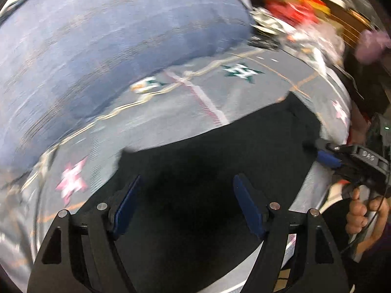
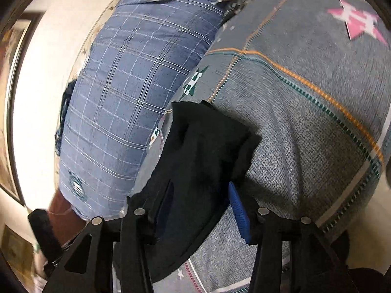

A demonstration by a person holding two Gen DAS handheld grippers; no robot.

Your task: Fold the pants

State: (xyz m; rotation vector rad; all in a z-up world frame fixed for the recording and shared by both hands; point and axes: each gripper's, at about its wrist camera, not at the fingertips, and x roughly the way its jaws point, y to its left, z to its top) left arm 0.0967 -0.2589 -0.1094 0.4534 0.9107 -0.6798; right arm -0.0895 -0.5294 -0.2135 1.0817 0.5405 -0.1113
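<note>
Two risks, biggest first. The bedspread (image 1: 244, 92) is soft and bunched against the plaid pillow (image 1: 97, 48), so the fold may settle crooked or slide when let go. The black pants (image 1: 207, 151) look like a thick dark slab with no visible seams; a regrab could catch only the top layer and peel the fold open. Smaller risk: cloth looks draped on one finger of the right gripper (image 2: 200, 188), so pulling that hand away could drag the near edge along. The left view is blurred, so aim is shaky too.

Placement: the pants lie flat on the bedspread, just beside the pillow, well apart from the clutter (image 1: 293, 12) at the far corner.

Left gripper (image 1: 187, 180): jaws spread wide, hovering over the near part of the pants, nothing pinched between the pads.

Right gripper: jaws parted, with a pants corner between them. Its blue pad (image 2: 238, 210) sits just beside the cloth, not clamping; the other pad is hidden under fabric, contact unclear. From the left view it sits at the pants' right edge, held by a hand (image 1: 364, 212).
</note>
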